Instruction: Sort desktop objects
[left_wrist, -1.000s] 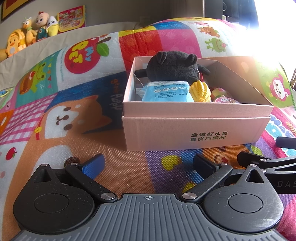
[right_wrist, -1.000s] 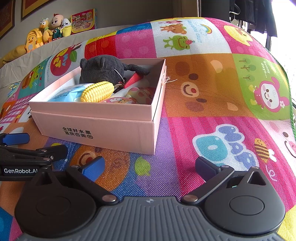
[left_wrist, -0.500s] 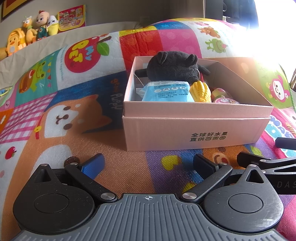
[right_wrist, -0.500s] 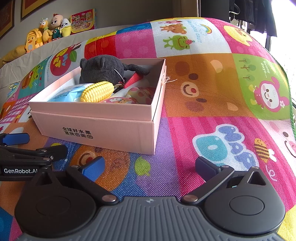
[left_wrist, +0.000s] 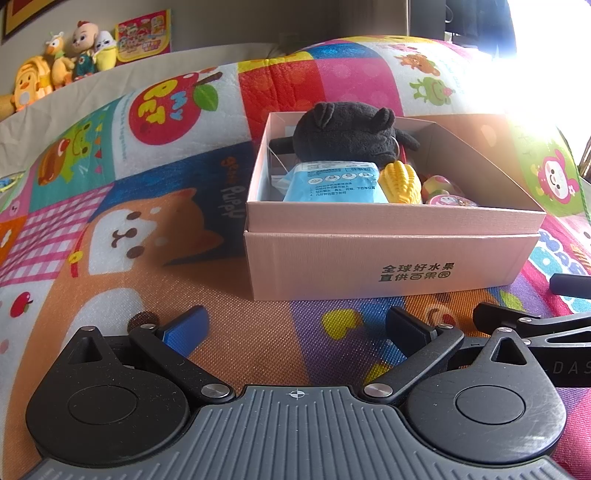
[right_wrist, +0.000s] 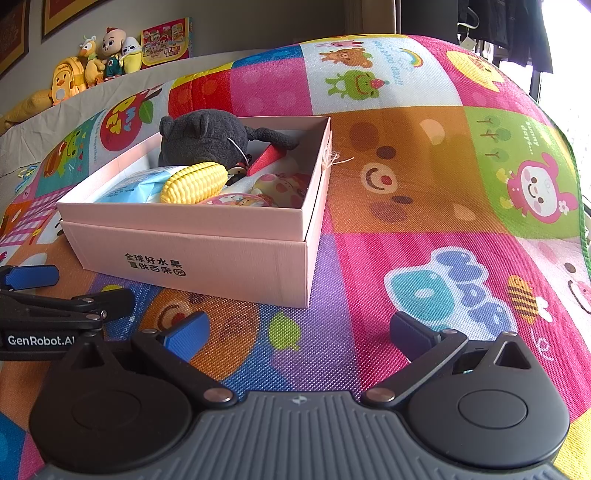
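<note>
A pink cardboard box (left_wrist: 391, 266) (right_wrist: 207, 254) stands on a colourful play mat. Inside lie a black plush toy (left_wrist: 347, 133) (right_wrist: 207, 136), a blue tissue pack (left_wrist: 336, 184) (right_wrist: 129, 186), a yellow toy corn (left_wrist: 400, 181) (right_wrist: 194, 182), a red block (right_wrist: 264, 160) and small round pink toys (left_wrist: 448, 201) (right_wrist: 280, 186). My left gripper (left_wrist: 295, 326) rests open in front of the box, nothing between its fingers. Off the box's right front corner my right gripper (right_wrist: 297, 332) is open and empty too. Each view catches the other gripper at its edge.
The play mat (right_wrist: 424, 206) covers the whole surface and curves away at the far side. Stuffed toys (left_wrist: 62, 66) and a picture book (left_wrist: 144, 31) line the back ledge. Bright window glare fills the left wrist view's upper right.
</note>
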